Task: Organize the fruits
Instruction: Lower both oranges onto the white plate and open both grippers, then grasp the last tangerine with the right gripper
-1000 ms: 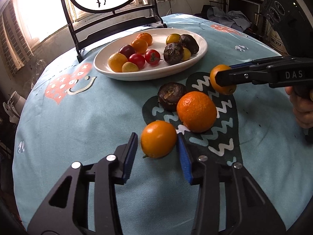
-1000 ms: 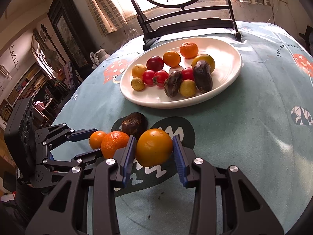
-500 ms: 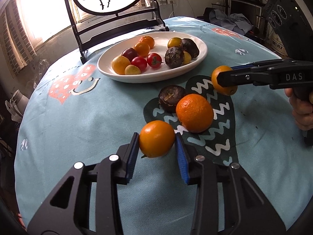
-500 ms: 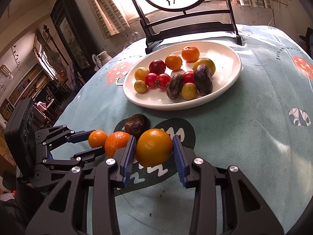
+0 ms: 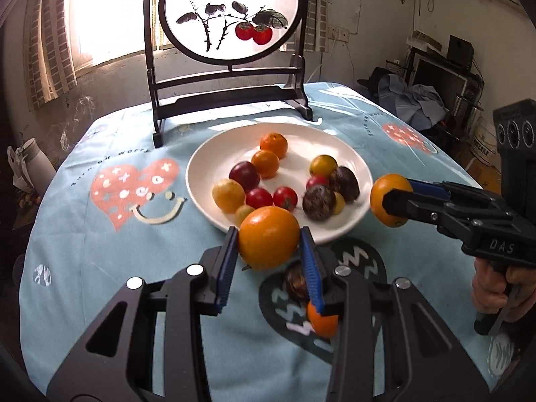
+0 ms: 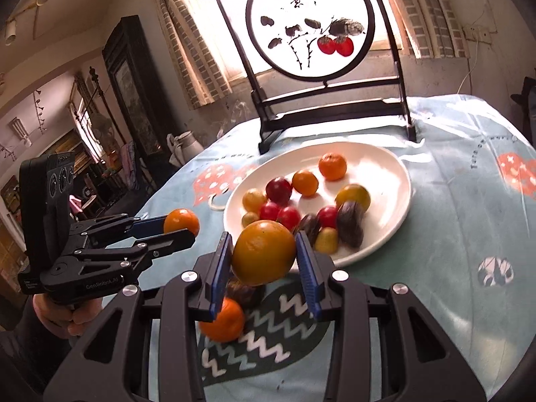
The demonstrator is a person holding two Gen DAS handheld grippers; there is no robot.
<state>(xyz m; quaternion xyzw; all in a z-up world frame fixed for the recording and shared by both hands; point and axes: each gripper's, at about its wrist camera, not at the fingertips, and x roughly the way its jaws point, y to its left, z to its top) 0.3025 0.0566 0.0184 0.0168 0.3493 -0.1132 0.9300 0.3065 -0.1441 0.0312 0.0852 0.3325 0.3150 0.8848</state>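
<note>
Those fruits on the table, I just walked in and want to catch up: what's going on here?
A person is sorting fruit with a handheld gripper in each hand. The left gripper is shut on an orange fruit, and the right gripper is shut on a yellow-orange fruit; both are held in the air short of the white plate, which already carries small fruits. A tangerine and a dark wrinkled fruit lie on the tablecloth.
</note>
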